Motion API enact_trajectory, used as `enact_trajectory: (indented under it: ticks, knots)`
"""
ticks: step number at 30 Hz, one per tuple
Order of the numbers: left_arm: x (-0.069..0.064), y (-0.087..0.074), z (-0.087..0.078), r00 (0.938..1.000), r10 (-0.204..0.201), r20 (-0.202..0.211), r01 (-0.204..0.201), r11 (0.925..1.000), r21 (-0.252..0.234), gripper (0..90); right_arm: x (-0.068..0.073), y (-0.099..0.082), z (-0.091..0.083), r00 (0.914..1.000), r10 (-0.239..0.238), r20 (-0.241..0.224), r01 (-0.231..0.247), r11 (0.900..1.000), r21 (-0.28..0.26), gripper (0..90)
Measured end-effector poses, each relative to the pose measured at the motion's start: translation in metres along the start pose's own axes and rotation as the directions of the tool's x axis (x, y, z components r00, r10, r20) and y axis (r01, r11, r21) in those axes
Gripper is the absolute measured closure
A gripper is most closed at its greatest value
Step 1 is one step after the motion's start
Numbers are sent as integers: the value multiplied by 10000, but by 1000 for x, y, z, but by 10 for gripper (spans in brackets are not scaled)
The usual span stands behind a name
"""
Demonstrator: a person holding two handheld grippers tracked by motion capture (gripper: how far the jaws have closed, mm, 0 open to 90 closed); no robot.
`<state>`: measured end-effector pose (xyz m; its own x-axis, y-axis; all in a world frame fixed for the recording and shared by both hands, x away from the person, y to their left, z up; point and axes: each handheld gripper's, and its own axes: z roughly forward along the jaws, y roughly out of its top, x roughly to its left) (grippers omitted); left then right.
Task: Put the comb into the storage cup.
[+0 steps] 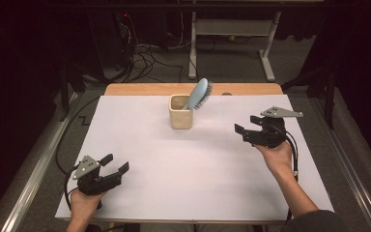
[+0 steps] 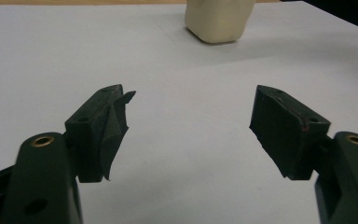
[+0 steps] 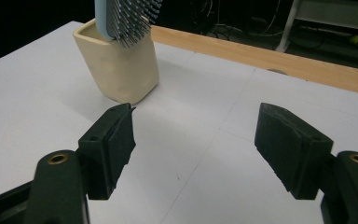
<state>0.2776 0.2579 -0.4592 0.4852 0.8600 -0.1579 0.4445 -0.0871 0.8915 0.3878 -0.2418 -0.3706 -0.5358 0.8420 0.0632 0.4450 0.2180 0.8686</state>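
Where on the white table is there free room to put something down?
The wide patch of white table between the left gripper and the right gripper, in front of the cream cup, is bare. So is the far-left corner beside the cup. It is crowded only at the cup, where the blue hairbrush leans out.

Matt cream cup (image 1: 180,118); glossy plastic brush (image 1: 198,94) (blue); wooden table edge (image 1: 140,89).

Bright white tabletop, dark surroundings, soft focus

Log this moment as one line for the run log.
left gripper: open, empty | right gripper: open, empty, right of cup | hairbrush: standing in cup, head up | table: white sheet
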Motion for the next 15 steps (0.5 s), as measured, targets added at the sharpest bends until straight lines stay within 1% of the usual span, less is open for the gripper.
enact_trajectory:
  ticks: [4, 15]
  knots:
    - [0, 0, -1, 10000, -19, 17, 19, 10000, -45, 275, 0, -2, -1, 10000, -21, -14, 21, 10000, 17, 289]
    - [-2, 1, -1, 10000, 54, 67, -54, 10000, -80, 269, -4, -8, -7, 9999, 125, 12, -125, 9999, -67, 286]
